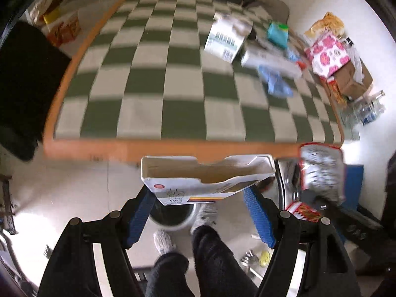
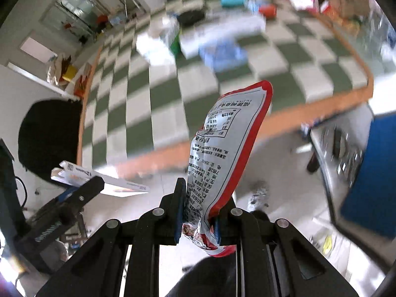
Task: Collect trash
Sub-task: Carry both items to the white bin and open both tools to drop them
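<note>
Left wrist: left hand-held gripper (image 1: 199, 198) clamped on flat cardboard box (image 1: 208, 175); right hand-held gripper (image 2: 196, 225) on crinkly foil packet (image 2: 222, 153).

Bright daylight washes both fisheye views, bleaching the white wall (image 1: 321, 7) at upper right and laying glare across the pale floor (image 1: 74, 198) at lower left. Motion blur smears the checkered tabletop (image 2: 153, 94) and the clutter beyond it, while the near gripper frames stay sharp. Straight edges bow toward the dark, vignetted corners.

An open white carton (image 1: 208, 178) and a red-edged silver snack wrapper (image 2: 222, 153), both held aloft
</note>
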The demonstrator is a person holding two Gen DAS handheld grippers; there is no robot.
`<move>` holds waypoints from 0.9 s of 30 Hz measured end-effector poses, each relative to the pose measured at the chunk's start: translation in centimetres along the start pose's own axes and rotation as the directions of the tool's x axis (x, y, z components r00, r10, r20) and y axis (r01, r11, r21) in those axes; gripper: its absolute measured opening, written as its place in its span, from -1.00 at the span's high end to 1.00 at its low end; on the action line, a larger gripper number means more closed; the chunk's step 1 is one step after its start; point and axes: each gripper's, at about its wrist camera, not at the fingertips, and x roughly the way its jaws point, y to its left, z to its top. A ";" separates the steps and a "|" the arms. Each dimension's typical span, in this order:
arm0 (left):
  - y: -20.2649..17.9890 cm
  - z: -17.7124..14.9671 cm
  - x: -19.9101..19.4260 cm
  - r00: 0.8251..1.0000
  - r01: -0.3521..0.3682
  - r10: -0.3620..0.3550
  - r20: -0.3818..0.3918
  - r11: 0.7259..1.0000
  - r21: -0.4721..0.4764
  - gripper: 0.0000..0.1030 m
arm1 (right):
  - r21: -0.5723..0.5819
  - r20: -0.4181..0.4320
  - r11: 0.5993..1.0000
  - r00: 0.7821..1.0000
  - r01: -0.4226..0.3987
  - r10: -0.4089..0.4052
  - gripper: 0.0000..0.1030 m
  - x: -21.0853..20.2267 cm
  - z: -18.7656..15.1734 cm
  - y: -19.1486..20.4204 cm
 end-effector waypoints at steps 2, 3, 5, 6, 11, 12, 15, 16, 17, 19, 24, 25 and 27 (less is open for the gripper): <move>1.2 -1.7 2.0 0.999 0.026 -0.027 -0.039 0.999 -0.028 -0.39 | 0.006 -0.045 1.000 0.999 0.000 0.001 0.62 2.1 -2.1 -0.3; 1.9 -2.5 3.3 0.997 0.035 -0.038 -0.061 0.998 -0.046 -0.39 | 0.012 -0.075 1.000 0.997 0.002 -0.001 0.62 4.0 -3.4 -0.7; 3.7 -4.1 7.1 0.990 0.068 -0.079 -0.117 0.993 -0.101 -0.39 | 0.021 -0.125 1.000 0.992 0.003 -0.001 0.62 7.5 -5.3 -1.7; 4.7 -4.8 9.3 0.986 0.072 -0.091 -0.138 0.988 -0.138 -0.39 | 0.025 -0.140 1.000 0.990 0.002 0.001 0.62 8.8 -5.9 -2.0; 8.8 -7.2 20.4 0.965 0.072 -0.130 -0.229 0.967 -0.246 -0.39 | 0.069 -0.230 0.998 0.973 -0.011 0.026 0.62 20.2 -9.5 -5.6; 9.5 -7.6 22.9 0.960 0.058 -0.124 -0.250 0.965 -0.256 -0.39 | 0.072 -0.241 0.997 0.970 -0.011 0.028 0.62 22.1 -9.8 -6.1; 11.4 -8.7 29.6 0.944 0.032 -0.119 -0.308 0.961 -0.275 -0.39 | 0.096 -0.282 0.995 0.959 -0.016 0.043 0.62 28.3 -11.0 -7.8; 11.9 -9.0 31.2 0.939 0.028 -0.121 -0.323 0.960 -0.278 -0.39 | 0.109 -0.297 0.994 0.953 -0.019 0.051 0.62 30.8 -11.5 -8.5; 12.4 -9.3 33.0 0.931 0.025 -0.125 -0.343 0.959 -0.284 -0.39 | 0.113 -0.307 0.993 0.950 -0.019 0.053 0.62 32.4 -11.6 -8.8; 13.4 -10.0 35.8 0.919 0.021 -0.134 -0.370 0.955 -0.295 -0.39 | 0.114 -0.332 0.993 0.941 -0.022 0.059 0.62 36.3 -11.9 -9.4; 15.6 -11.4 39.2 0.925 -0.036 -0.072 -0.374 0.961 -0.274 -0.84 | 0.082 -0.395 0.995 0.915 -0.059 0.087 0.46 44.0 -12.6 -9.5; 15.9 -11.6 39.3 0.926 -0.052 -0.053 -0.374 0.962 -0.267 -0.92 | 0.074 -0.401 0.995 0.912 -0.060 0.085 0.42 45.0 -12.6 -9.6; 16.3 -11.9 39.1 0.931 -0.101 0.006 -0.366 0.966 -0.240 -0.97 | 0.035 -0.417 0.998 0.907 -0.052 0.062 -0.13 46.8 -12.7 -9.4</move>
